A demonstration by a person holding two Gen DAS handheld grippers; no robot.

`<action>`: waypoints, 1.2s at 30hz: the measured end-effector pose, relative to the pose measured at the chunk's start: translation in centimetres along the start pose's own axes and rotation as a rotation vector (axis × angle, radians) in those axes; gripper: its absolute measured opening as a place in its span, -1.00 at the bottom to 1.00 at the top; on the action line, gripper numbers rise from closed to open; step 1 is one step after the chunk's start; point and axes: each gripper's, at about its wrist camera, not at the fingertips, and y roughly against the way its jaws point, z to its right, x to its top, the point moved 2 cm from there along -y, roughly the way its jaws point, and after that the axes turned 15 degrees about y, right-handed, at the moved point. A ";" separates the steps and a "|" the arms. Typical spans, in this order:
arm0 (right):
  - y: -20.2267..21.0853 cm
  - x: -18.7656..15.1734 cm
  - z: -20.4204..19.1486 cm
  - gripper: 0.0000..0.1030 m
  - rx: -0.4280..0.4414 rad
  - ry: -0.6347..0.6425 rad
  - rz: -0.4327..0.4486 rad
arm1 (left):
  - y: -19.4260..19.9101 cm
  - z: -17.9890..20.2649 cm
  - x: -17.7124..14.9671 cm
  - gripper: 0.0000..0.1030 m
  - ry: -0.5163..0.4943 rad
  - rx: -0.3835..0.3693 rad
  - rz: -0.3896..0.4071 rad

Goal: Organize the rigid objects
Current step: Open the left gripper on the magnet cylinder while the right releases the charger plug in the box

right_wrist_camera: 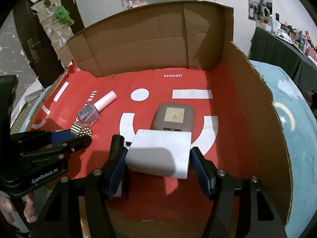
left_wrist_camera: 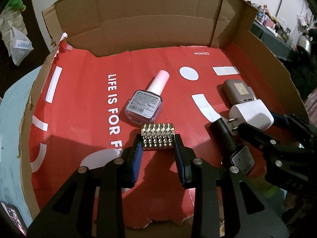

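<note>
Inside the red-lined cardboard box (left_wrist_camera: 263, 47), the right gripper (right_wrist_camera: 158, 154) clamps the white plug charger (right_wrist_camera: 158, 154) just before the taupe case (right_wrist_camera: 174, 117), while the left gripper (left_wrist_camera: 158, 141) pinches the studded metal roller (left_wrist_camera: 158, 138) beside the nail polish bottle (left_wrist_camera: 146, 101): each should be lowered level and released only once seated

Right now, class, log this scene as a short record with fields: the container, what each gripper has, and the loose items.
container: open cardboard box lined with red printed paper
left gripper: shut on the spiked gold metal roller
right gripper: blue pads either side of the white plug-in wall charger; contact unclear
loose, left of centre: clear nail polish bottle with pink cap, lying flat
loose, beyond the charger: rounded brown case
loose, by the right gripper: black-capped bottle, lying down
</note>
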 end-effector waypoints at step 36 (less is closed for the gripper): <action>-0.5 0.2 0.2 0.32 0.024 -0.014 -0.005 | 0.2 0.4 -0.2 -0.44 -0.015 0.039 0.012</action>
